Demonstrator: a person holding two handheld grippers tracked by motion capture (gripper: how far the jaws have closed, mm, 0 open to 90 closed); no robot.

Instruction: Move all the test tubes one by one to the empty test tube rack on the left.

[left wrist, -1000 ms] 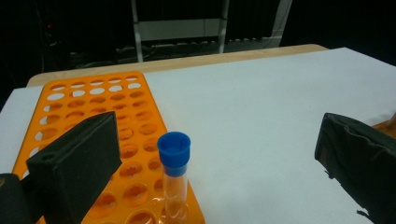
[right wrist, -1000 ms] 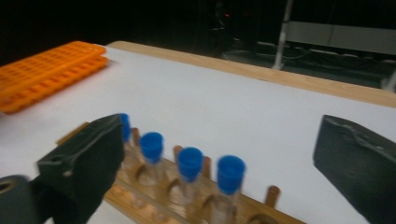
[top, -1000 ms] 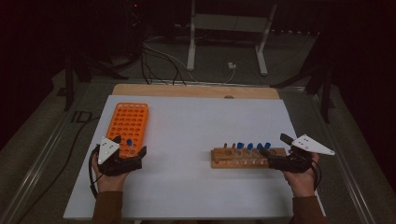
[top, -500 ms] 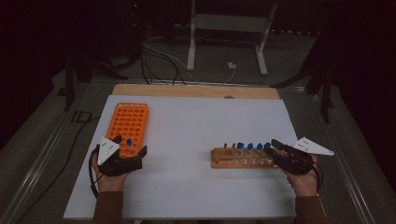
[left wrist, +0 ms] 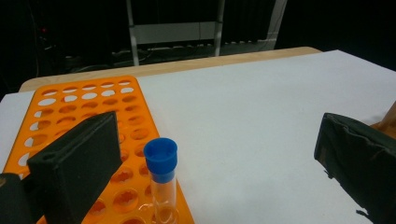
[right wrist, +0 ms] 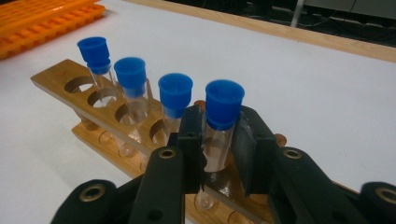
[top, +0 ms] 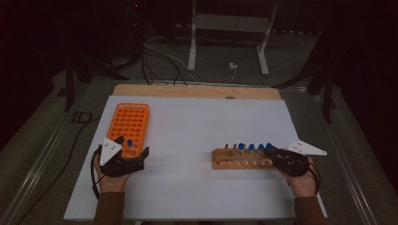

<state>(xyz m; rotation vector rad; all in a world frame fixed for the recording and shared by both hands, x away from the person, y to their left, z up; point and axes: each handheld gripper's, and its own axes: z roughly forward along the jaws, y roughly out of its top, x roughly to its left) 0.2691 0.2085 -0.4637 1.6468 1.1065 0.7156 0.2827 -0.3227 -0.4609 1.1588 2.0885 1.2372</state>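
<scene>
High view first: on the white table a wooden rack sits near right and an orange rack sits near left, well apart. The right gripper has just been closing, and the right gripper view shows its jaws clamped on the glass of the nearest tube, just under the cap, while that tube stands upright in the wooden rack. Three more tubes stand in a row beyond it, toward the rack's other end. One tube already stands in the orange rack, close to its near edge, beside the left gripper, whose jaws stand wide apart around nothing. So I judge the moving of tubes from wood to orange as barely begun: one across, four to go, the next one gripped but not yet lifted. Each tube is clear, slim and looks empty, with a bright blue cap; the glass is probably slippery and wants a straight pull upward.
</scene>
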